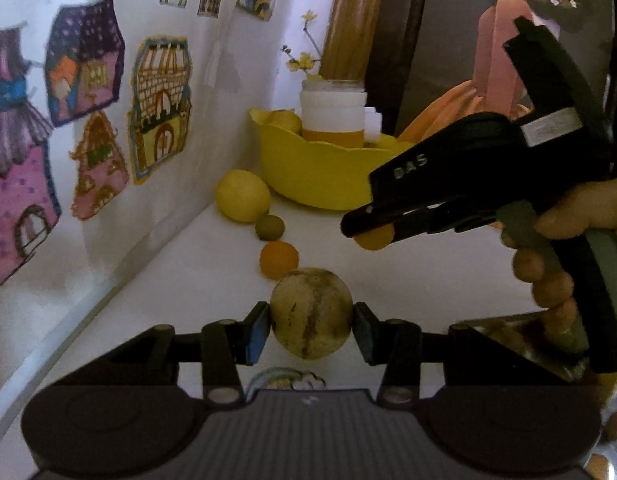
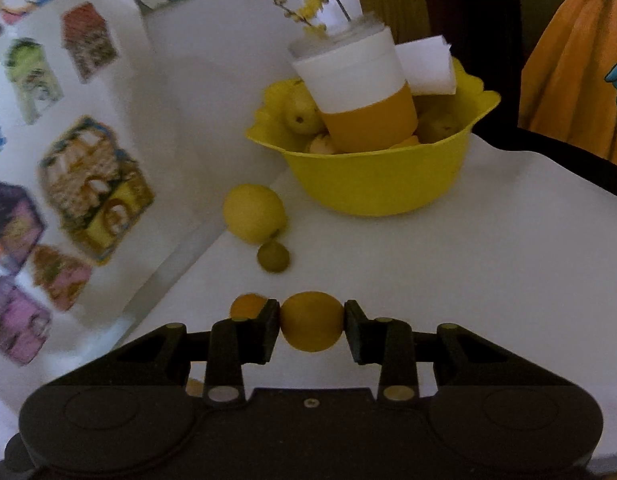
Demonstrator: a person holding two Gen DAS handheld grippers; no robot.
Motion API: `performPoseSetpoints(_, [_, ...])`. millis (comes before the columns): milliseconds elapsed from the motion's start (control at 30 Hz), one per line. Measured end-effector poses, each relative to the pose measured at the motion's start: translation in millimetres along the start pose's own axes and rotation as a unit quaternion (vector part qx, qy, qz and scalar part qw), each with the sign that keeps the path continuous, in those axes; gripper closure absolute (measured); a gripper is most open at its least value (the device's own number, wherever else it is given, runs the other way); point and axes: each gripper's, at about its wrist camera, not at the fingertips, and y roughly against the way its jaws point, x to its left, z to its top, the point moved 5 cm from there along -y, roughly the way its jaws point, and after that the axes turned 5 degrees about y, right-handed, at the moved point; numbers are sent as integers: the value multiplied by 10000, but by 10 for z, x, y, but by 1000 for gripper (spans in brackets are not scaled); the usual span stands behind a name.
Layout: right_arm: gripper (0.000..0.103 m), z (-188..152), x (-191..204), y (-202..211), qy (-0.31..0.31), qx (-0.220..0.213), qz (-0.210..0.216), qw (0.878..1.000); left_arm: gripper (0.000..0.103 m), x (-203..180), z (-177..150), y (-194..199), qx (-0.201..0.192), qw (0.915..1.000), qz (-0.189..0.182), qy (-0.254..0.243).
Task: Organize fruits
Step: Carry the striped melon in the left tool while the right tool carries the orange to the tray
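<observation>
A pale, round, striped melon-like fruit (image 1: pixel 311 313) sits right between the fingers (image 1: pixel 257 332) of the left gripper (image 1: pixel 311 330). Both pads press on its sides, so the left gripper is holding it tight, just above the white table (image 1: pixel 428 280).

A smooth round orange fruit (image 2: pixel 311 321) sits between the fingers (image 2: pixel 268 330) of the right gripper (image 2: pixel 311 330). The pads touch it on both sides and grip it. In the left wrist view, this right gripper shows from the side, held by a hand (image 1: pixel 564 264), with the orange ball pinched at its tip.

On the table lies a row of fruit near the wall. There is a small orange ball (image 1: pixel 279 259), then a little round green fruit (image 1: pixel 270 227), then a big round yellow fruit (image 1: pixel 243 196). The green one touches the yellow one.

Behind them stands a yellow plastic bowl with a wavy rim (image 2: pixel 372 184). Inside it are yellow fruits (image 2: pixel 302 114), a white and orange cup (image 2: pixel 360 92) that leans over, and a white folded piece (image 2: pixel 428 66).

The white wall (image 1: pixel 212 92) has paper pictures of colourful houses (image 1: pixel 158 108) stuck on it.
</observation>
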Motion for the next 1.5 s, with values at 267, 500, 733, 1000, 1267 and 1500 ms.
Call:
performPoseSetpoints(267, [66,-316,-61,760,50,-179,184,9997,54,-221,-132,487,-76,9999,-113,-27])
performPoseSetpoints(500, [66,-732,-247,1461,-50,-347,242,9991,54,-499,-270,914,-169,9994,-314,-24])
performPoseSetpoints(733, [66,-1282,-467,1976,-48,-524,125,9985,54,-854,-470,1204,-128,9976,-676,-124])
performPoseSetpoints(1000, [66,-1825,-600,2418,113,-598,-25,9981,54,-1193,-748,1386,59,9947,-992,-280])
performPoseSetpoints(1267, [66,-2245,-690,2563,195,-574,-89,9981,54,-1376,-1020,1481,295,9930,-1073,-394])
performPoseSetpoints(1500, [66,-2497,-742,2585,402,-552,-135,9976,54,-1498,-1235,1536,462,9910,-1119,-572])
